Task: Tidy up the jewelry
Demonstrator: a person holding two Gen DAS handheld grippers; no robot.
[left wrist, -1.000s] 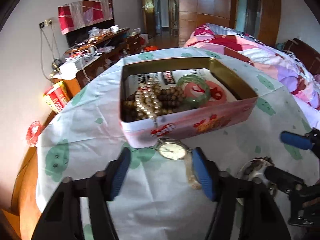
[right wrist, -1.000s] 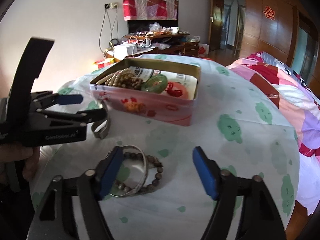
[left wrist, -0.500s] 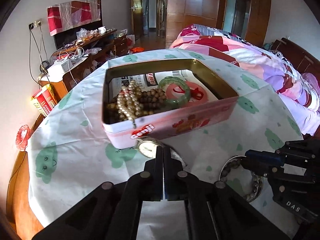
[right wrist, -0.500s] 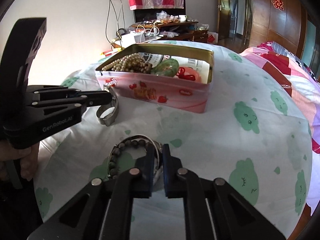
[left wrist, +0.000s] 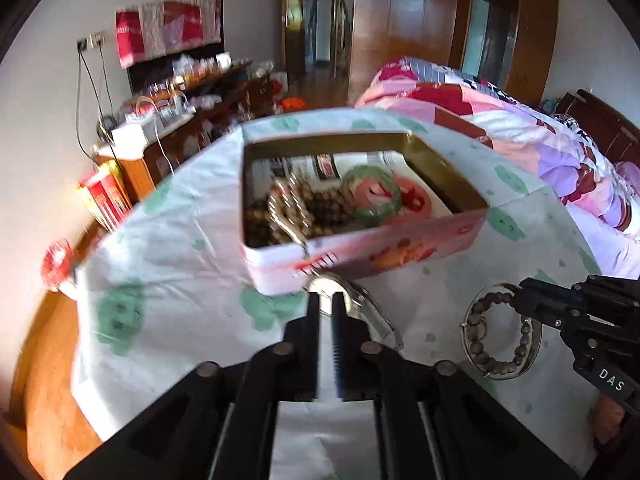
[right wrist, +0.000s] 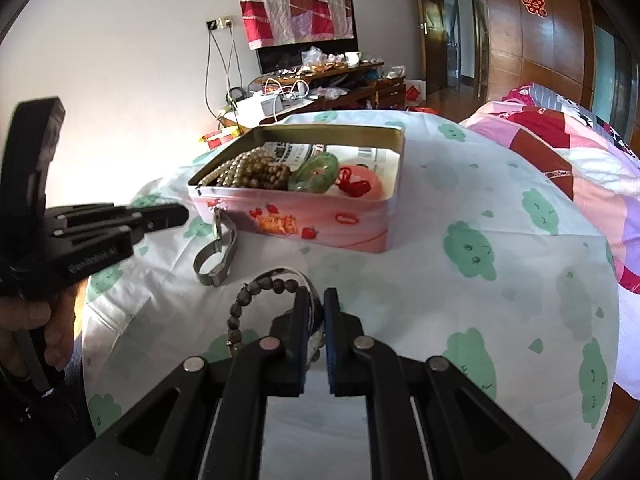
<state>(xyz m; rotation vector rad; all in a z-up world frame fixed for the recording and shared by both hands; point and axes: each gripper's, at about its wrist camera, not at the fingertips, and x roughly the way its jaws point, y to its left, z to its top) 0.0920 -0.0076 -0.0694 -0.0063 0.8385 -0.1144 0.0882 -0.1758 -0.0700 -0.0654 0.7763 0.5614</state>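
Wristwatch (left wrist: 340, 292) at left tool (left wrist: 326, 308) tips, jaws just parted slightly around case. Right tool (right wrist: 316, 312) clamped on bangle (right wrist: 310, 296) and bead bracelet (right wrist: 248, 304).

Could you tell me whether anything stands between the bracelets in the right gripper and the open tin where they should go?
Nothing visible does. The right gripper pinches the beaded bracelet and a silver bangle; only bare tablecloth lies before the tin. The watch sits off to the left, by the left gripper.
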